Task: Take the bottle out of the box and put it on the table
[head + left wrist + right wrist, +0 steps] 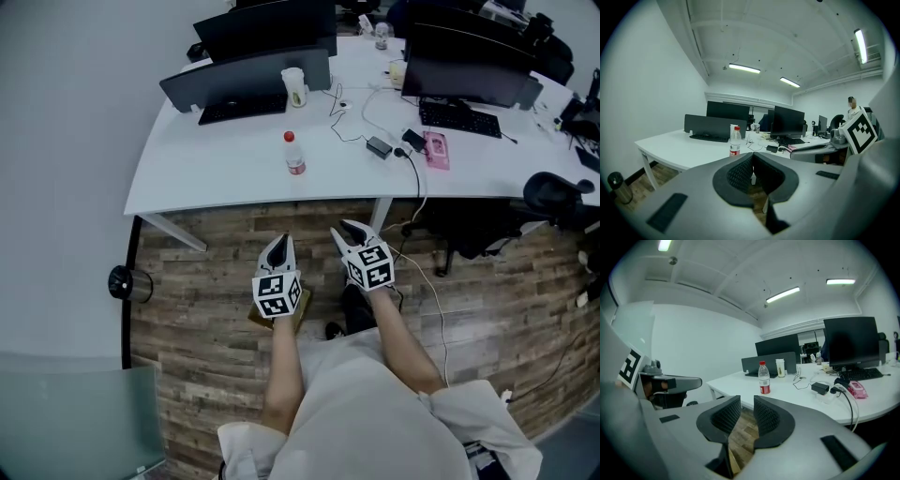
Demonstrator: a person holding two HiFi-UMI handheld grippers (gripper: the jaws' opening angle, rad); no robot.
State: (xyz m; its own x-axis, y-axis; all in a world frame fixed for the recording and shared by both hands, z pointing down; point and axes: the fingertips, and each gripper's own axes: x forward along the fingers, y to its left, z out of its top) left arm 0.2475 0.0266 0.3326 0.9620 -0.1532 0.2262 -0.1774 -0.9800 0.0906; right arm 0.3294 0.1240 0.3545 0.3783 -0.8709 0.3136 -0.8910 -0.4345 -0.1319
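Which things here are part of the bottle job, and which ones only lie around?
Job in hand:
- bottle, standing on the white table
- left tongs, shut
- right tongs, open, empty

Lying about:
- cup
- keyboard
- power adapter
- pink object

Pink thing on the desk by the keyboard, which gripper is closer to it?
Right. The right gripper is short of the desk edge, below and left of the pink thing in the head view; the left gripper is even farther left.
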